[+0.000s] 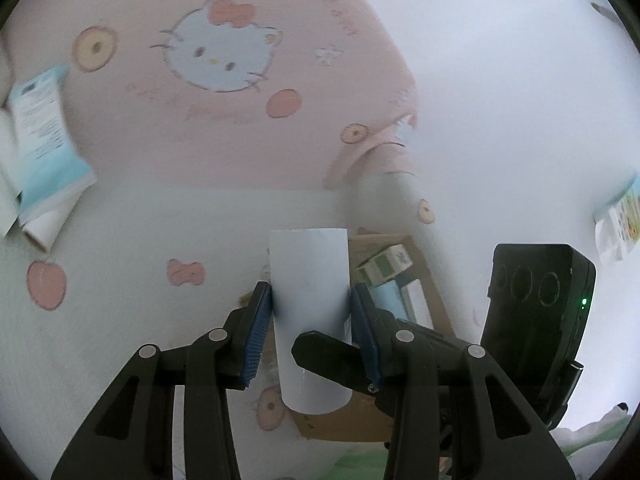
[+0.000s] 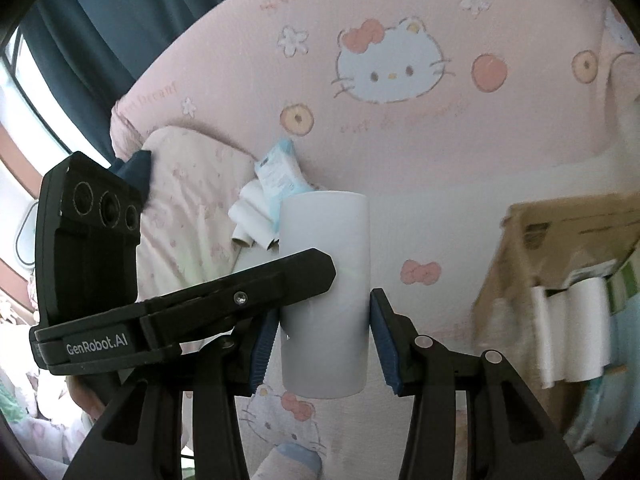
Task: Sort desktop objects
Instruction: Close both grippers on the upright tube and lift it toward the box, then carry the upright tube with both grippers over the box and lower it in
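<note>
Over blurred bedding | left gripper (image 1: 311,308), right gripper (image 2: 324,314): jaws pinching white rolls (image 1: 310,312) (image 2: 325,292) | cardboard box (image 2: 560,248) cut off.

The black gripper (image 2: 324,312) has "GenRobot.AI" in white letters on its side. The pink sheet (image 2: 400,128) says "Sweet Dream". The other words are too blurry to read.

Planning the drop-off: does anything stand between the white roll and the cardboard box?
Nothing visible does: only printed bedsheet lies between the white roll, clamped in the left hand-held gripper, and the cardboard box.
</note>
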The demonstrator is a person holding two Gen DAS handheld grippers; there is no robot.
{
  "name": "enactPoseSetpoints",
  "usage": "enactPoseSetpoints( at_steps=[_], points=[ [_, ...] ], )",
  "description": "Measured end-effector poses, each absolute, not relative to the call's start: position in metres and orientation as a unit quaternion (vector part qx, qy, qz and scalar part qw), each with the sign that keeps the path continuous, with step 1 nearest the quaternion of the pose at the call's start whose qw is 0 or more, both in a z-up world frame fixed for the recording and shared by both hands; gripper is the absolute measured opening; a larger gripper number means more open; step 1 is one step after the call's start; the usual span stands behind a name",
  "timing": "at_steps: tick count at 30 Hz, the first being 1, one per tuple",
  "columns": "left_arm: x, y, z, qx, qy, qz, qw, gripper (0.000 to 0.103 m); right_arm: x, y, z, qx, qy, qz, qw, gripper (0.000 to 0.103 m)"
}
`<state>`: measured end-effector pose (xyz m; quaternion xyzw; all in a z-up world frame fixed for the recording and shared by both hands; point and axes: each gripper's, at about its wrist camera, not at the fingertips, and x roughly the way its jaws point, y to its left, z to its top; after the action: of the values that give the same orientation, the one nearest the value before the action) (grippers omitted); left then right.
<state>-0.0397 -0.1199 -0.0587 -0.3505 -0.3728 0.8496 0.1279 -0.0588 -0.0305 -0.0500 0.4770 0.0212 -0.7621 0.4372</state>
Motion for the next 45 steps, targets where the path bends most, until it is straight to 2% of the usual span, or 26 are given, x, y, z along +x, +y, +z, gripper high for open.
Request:
enactPoseSetpoints(
  at_steps=[10, 22, 31, 45],
  points=[
    [-0.078, -0.061, -0.016, -0.362, -0.306, 0.865, 0.166, 0.044, -0.080, 0.023, -0.014, 0.453, 0.020, -0.794, 0.405, 0.043],
    [-0.123, 0.006, -0.010, -0.437, -0.281, 0.826, 0.216, 0.044, -0.113, 0.094, -0.015, 0.469, 0.005, -0.810, 0.353, 0.043],
    [-0.169, 0.040, -0.028, -0.520, -0.239, 0.793, 0.208, 0.044, -0.142, 0.116, -0.040, 0.507, 0.001, -0.793, 0.339, 0.043],
    [-0.212, 0.063, -0.075, -0.615, -0.218, 0.740, 0.164, 0.045, -0.182, 0.118, -0.091, 0.582, 0.004, -0.744, 0.328, 0.043]
  ],
)
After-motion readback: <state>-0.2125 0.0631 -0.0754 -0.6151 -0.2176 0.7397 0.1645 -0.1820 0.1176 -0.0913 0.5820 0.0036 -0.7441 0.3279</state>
